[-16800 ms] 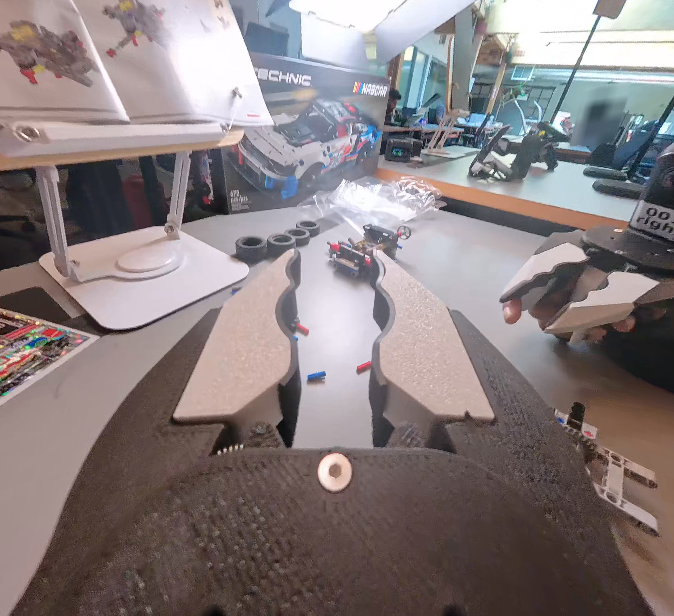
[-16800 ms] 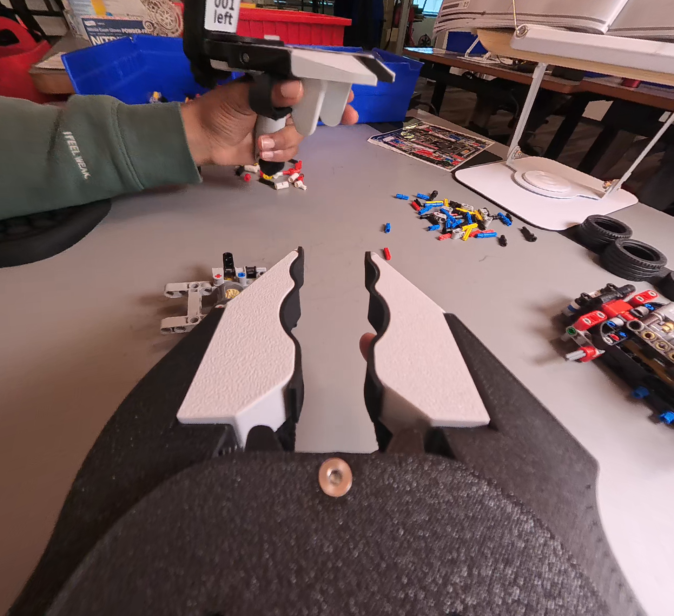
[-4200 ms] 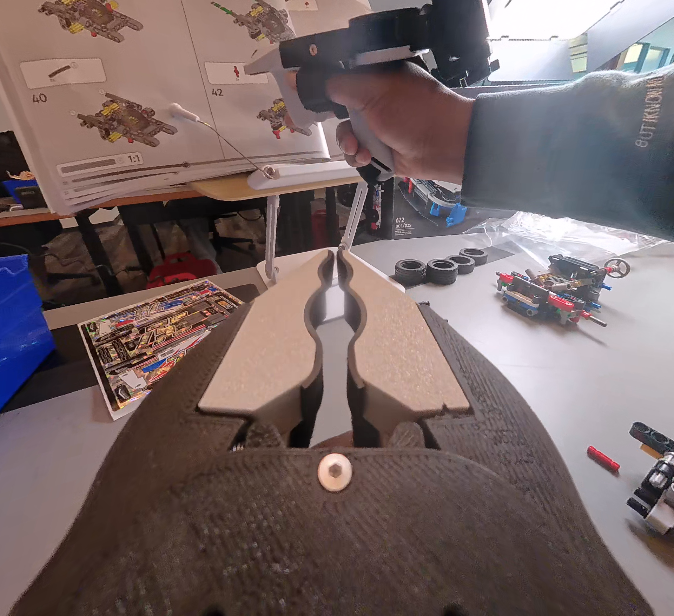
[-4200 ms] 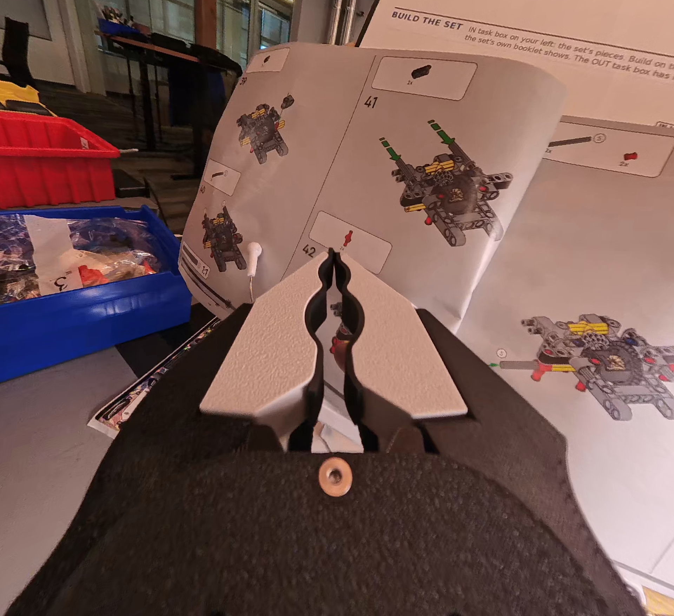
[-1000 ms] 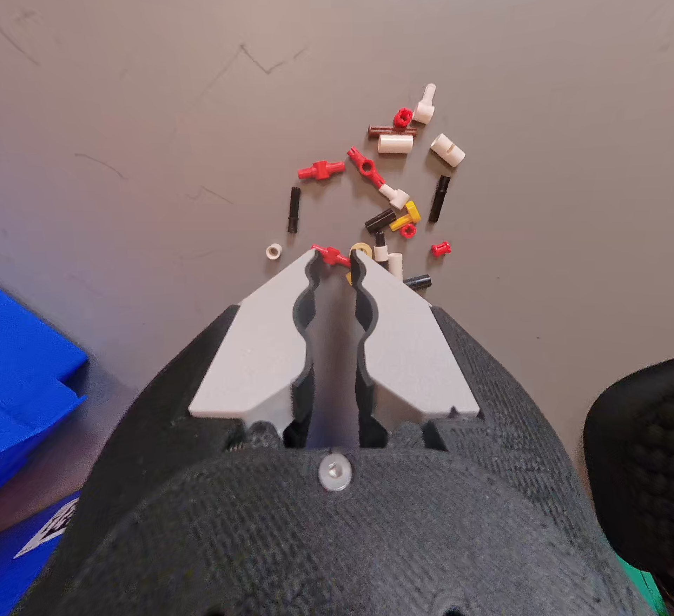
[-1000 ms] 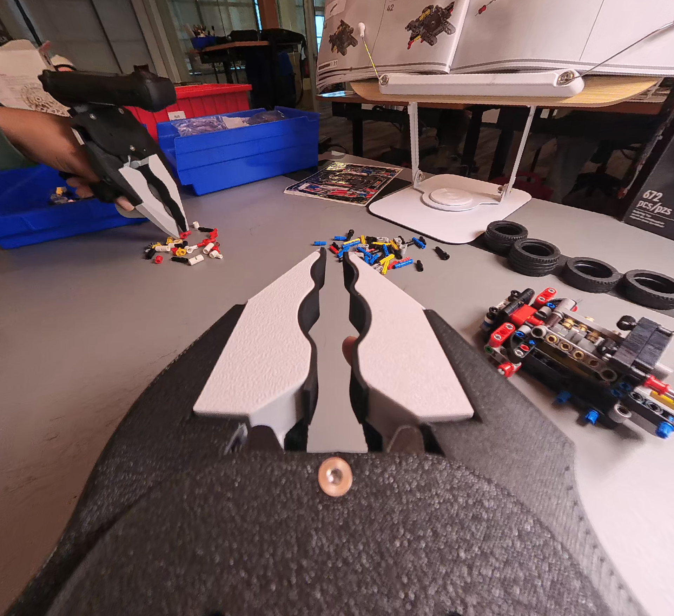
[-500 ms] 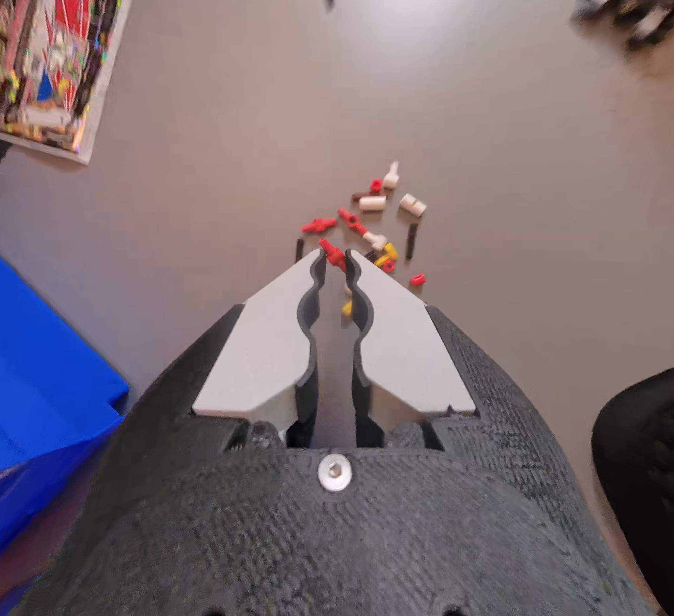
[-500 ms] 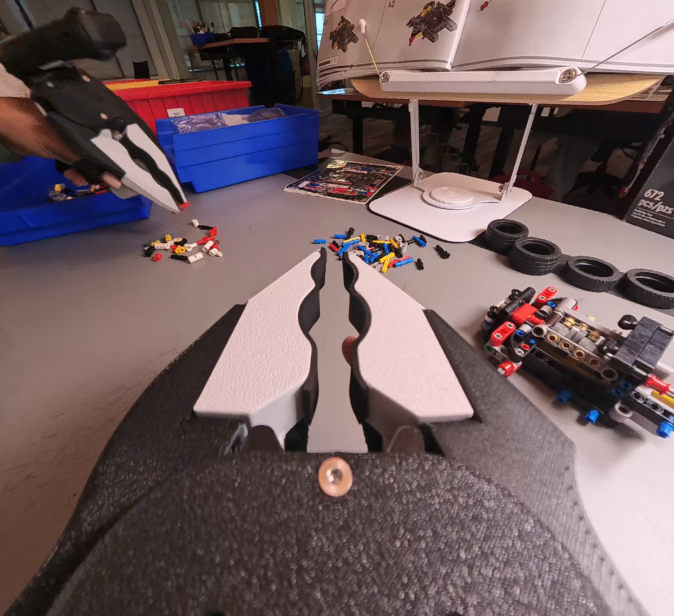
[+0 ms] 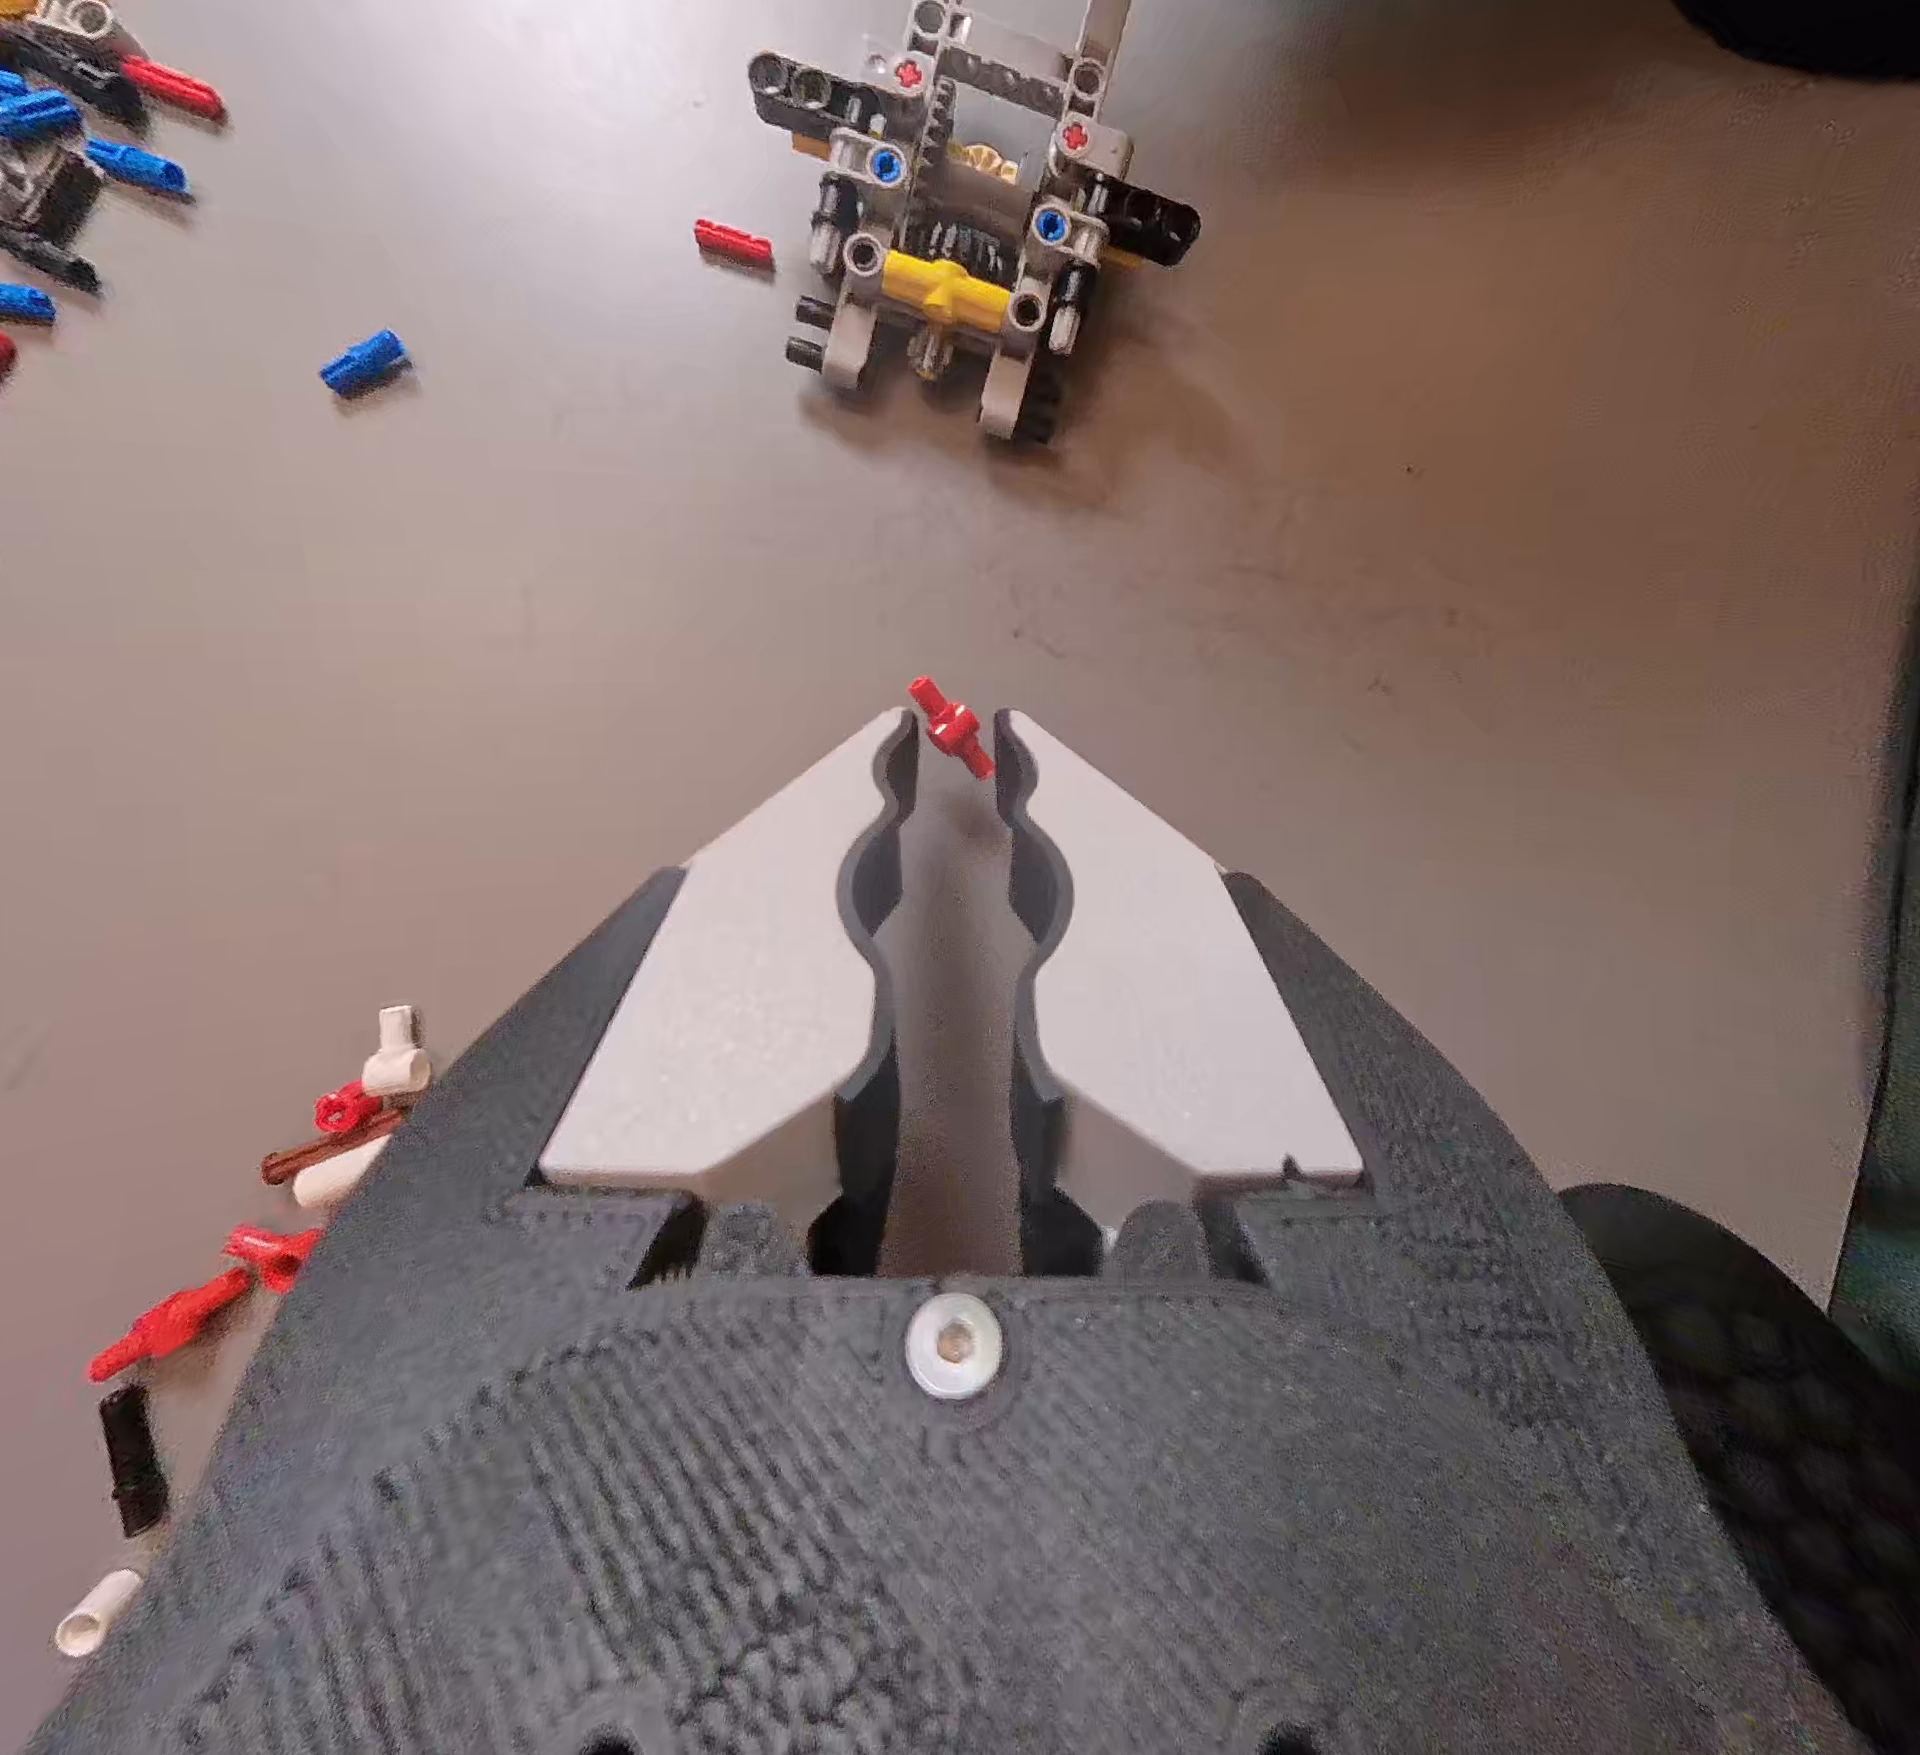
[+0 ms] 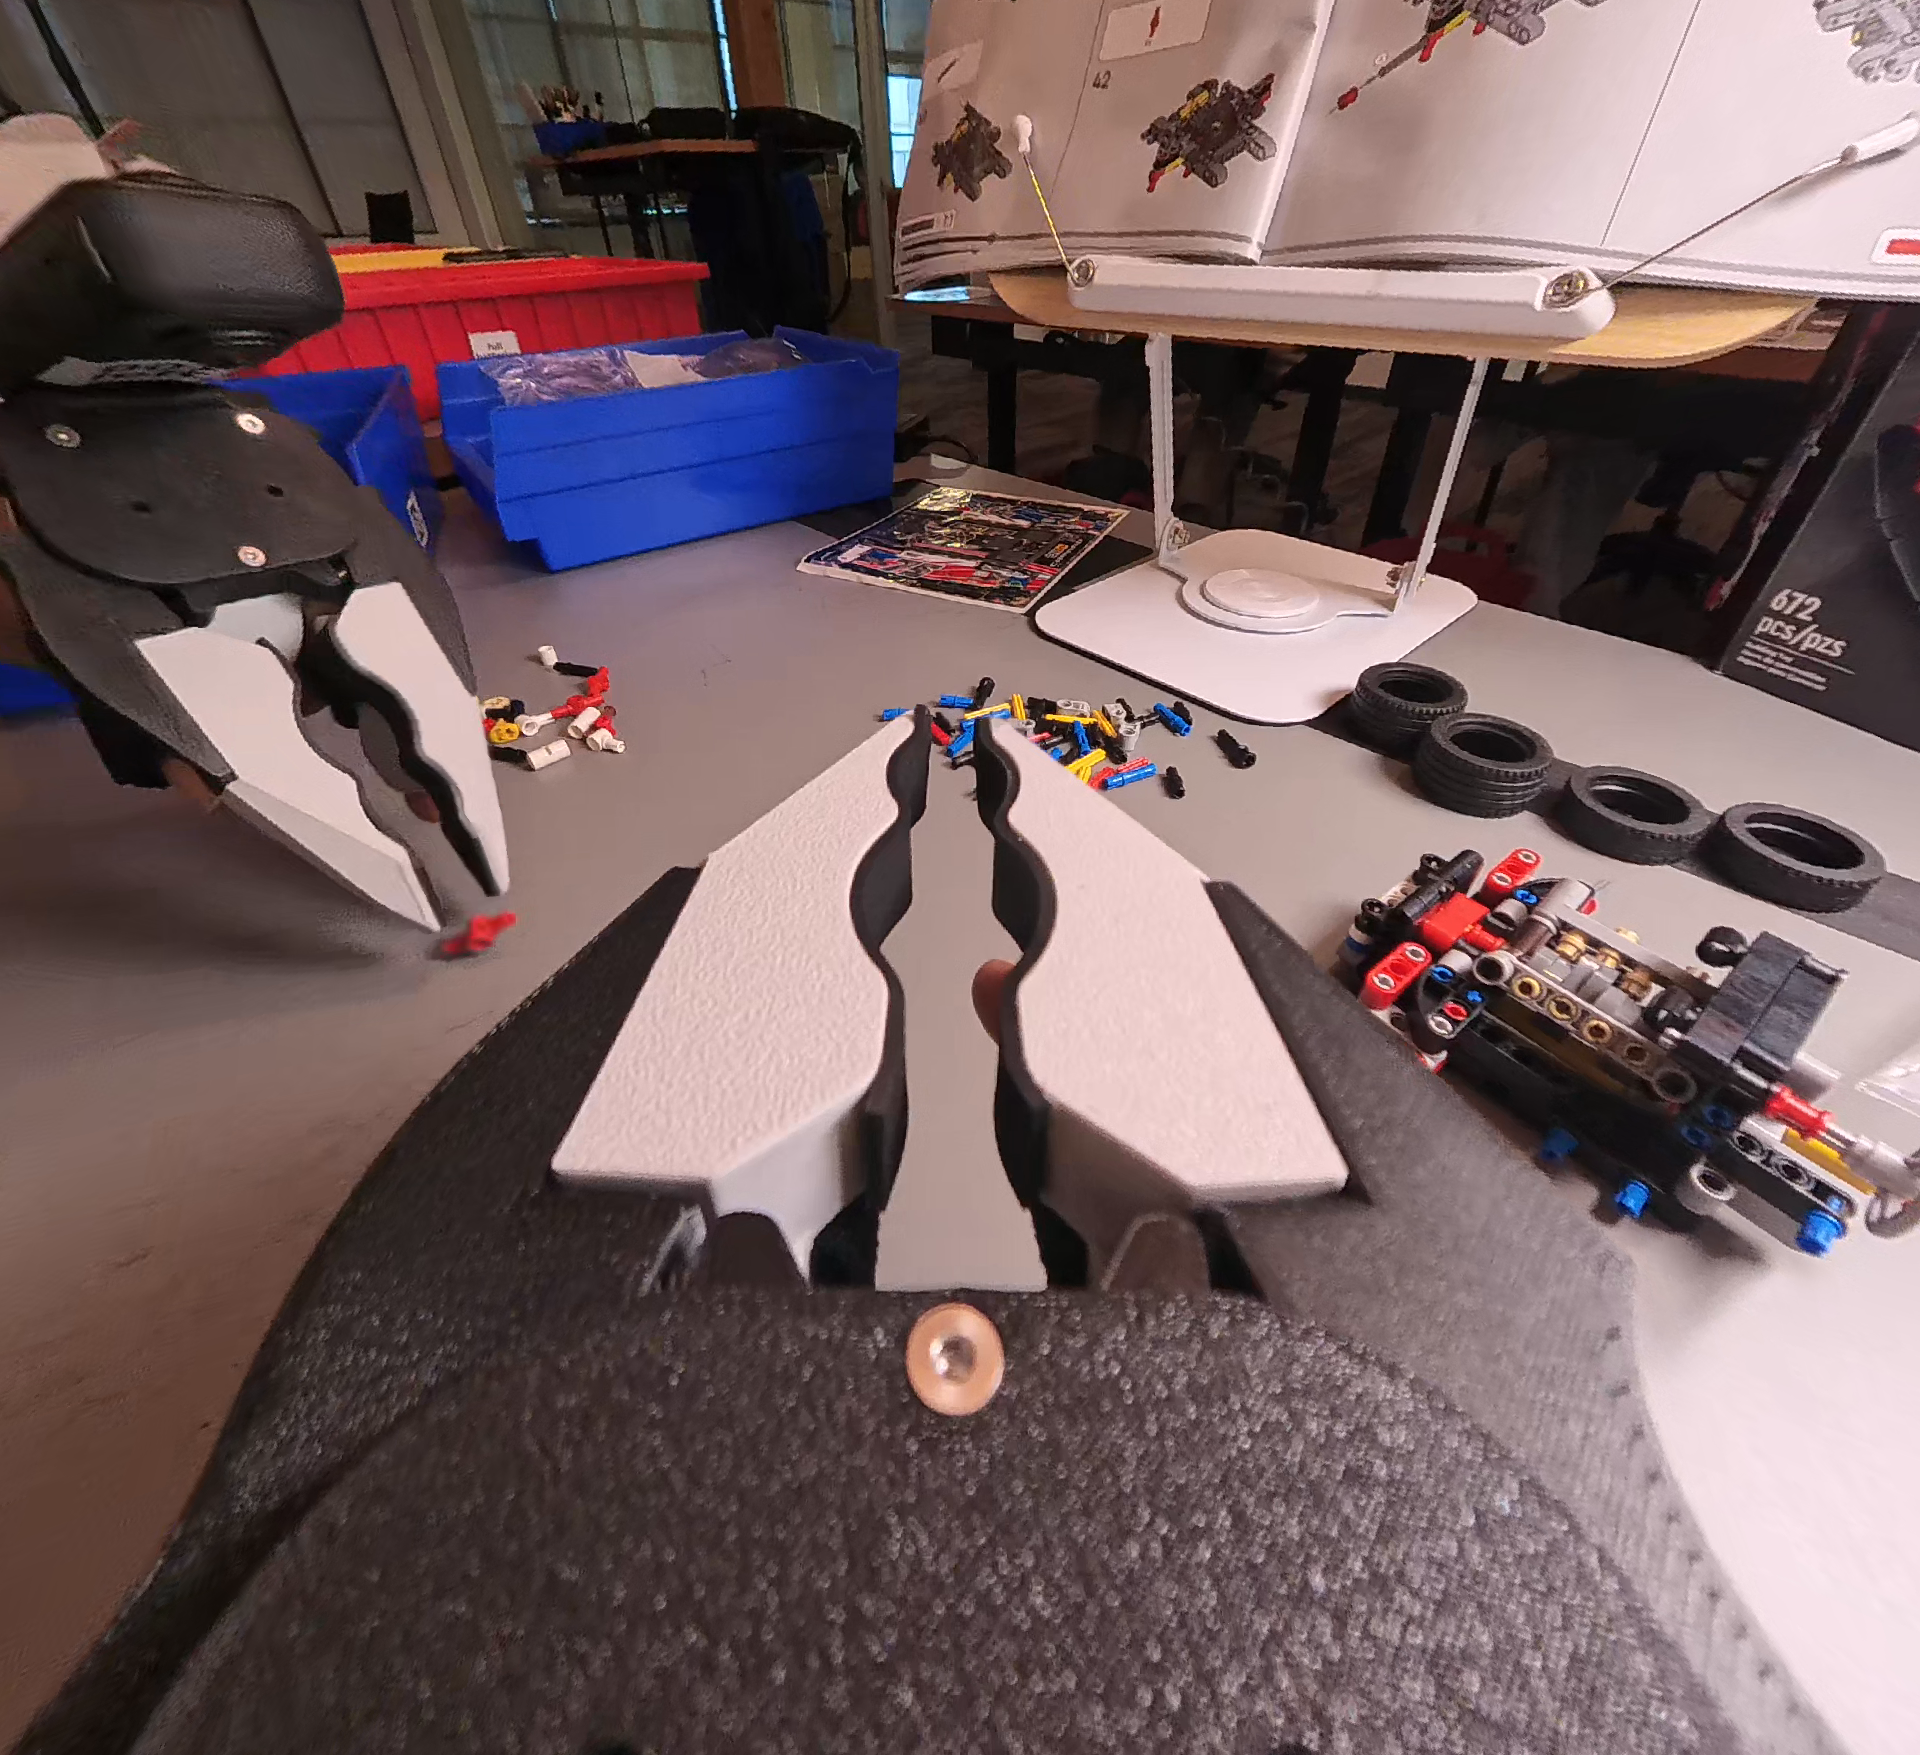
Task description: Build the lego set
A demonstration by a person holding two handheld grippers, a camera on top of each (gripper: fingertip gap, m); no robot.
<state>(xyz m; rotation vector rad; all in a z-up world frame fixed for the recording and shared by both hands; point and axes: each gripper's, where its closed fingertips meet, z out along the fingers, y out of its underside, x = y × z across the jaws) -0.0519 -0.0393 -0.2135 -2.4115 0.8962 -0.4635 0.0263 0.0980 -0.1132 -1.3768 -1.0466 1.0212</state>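
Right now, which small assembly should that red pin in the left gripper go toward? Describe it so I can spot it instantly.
On the grey table, look straight ahead of the left gripper, past the red pin at its tips. There sits a small grey frame assembly. Unlike the loose pins scattered at the left, it is a built block with a yellow crossbar, blue pin ends and black beams out both sides.

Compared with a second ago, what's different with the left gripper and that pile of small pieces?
The left gripper has pinched a small red pin out of the red and white pile, lifted it and carried it toward the grey subassembly. The right gripper stayed put, empty and slightly open; the chassis and tyres haven't moved.
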